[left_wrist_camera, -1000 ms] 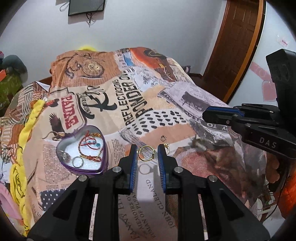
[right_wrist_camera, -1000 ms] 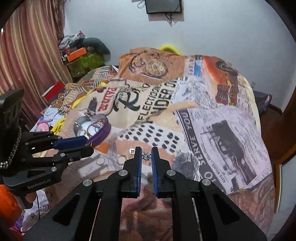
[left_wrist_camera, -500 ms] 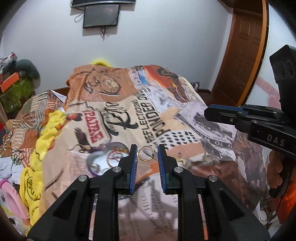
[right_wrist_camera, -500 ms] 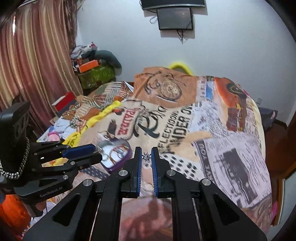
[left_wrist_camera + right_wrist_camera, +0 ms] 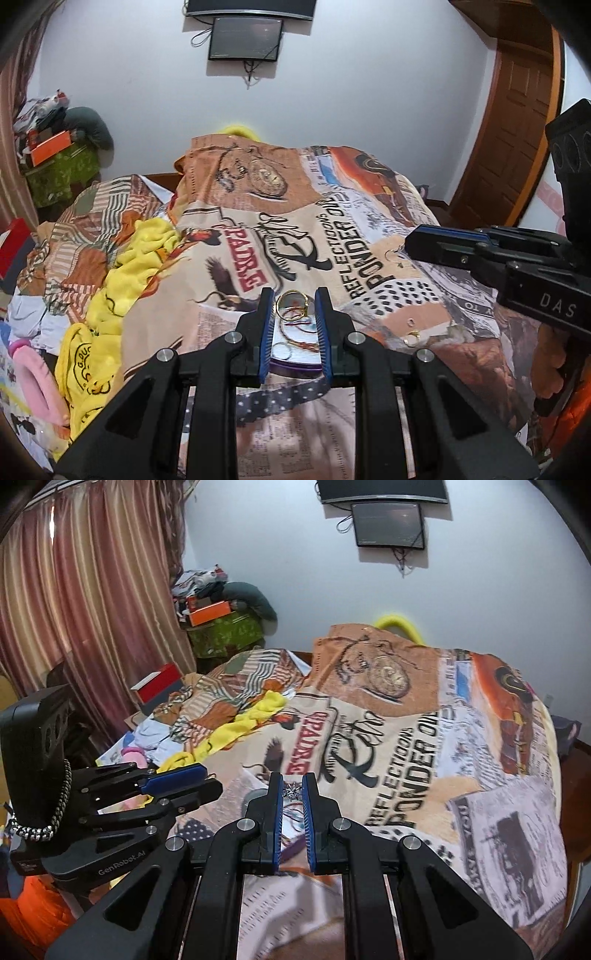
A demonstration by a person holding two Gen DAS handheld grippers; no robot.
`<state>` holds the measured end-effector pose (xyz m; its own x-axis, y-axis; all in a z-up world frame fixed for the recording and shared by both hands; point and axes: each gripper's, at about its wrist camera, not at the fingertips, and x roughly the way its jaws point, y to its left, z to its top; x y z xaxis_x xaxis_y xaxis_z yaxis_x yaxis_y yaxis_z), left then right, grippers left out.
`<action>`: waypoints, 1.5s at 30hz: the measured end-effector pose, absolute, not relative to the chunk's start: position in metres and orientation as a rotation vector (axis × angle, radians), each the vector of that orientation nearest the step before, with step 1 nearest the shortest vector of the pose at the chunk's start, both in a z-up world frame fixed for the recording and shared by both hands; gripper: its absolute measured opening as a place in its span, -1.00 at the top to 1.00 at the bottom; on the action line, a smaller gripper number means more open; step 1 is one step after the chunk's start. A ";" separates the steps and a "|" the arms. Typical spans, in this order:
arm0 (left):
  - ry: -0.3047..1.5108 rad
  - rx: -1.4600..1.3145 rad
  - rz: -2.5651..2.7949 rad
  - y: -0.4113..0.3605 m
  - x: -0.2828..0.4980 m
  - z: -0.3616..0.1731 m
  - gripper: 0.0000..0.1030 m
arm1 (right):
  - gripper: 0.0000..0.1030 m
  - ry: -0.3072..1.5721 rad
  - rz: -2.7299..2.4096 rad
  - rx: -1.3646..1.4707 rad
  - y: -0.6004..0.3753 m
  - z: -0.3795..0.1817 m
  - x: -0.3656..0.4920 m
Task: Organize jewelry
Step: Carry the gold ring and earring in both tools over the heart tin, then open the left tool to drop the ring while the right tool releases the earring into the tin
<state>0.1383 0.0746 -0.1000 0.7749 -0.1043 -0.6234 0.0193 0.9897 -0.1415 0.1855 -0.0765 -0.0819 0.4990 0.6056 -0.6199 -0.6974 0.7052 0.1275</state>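
Observation:
My left gripper [image 5: 293,301] is shut on a gold ring [image 5: 292,304] and holds it above the purple heart-shaped tin [image 5: 295,365], which lies on the bed with bracelets and a silver ring inside. My right gripper [image 5: 293,789] is shut on a small silver star-shaped piece [image 5: 293,792], also over the tin [image 5: 291,845]. In the left wrist view the right gripper [image 5: 410,245] shows at the right with a thin ring hanging at its tip. Two small pieces, one silver [image 5: 409,322] and one gold [image 5: 410,339], lie on the blanket right of the tin.
The bed carries a newspaper-print blanket [image 5: 369,240]. Yellow cloth [image 5: 122,280] and a pink item [image 5: 33,384] lie at its left edge. Curtains [image 5: 74,609], boxes and a green bag [image 5: 221,635] stand at the left. A wooden door [image 5: 517,129] is at the right.
Both grippers have risen and moved left with their pieces, from over the bare blanket to above the heart-shaped tin. The views tilted up toward the wall.

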 end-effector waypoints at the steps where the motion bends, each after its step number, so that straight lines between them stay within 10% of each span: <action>1: 0.684 -0.134 -0.062 0.078 0.139 -0.102 0.60 | 0.83 0.692 0.797 -0.150 -0.073 -0.084 0.185; 45: 0.872 -0.231 -0.103 0.098 0.184 -0.183 0.60 | 0.82 1.001 0.823 -0.159 -0.024 -0.168 0.221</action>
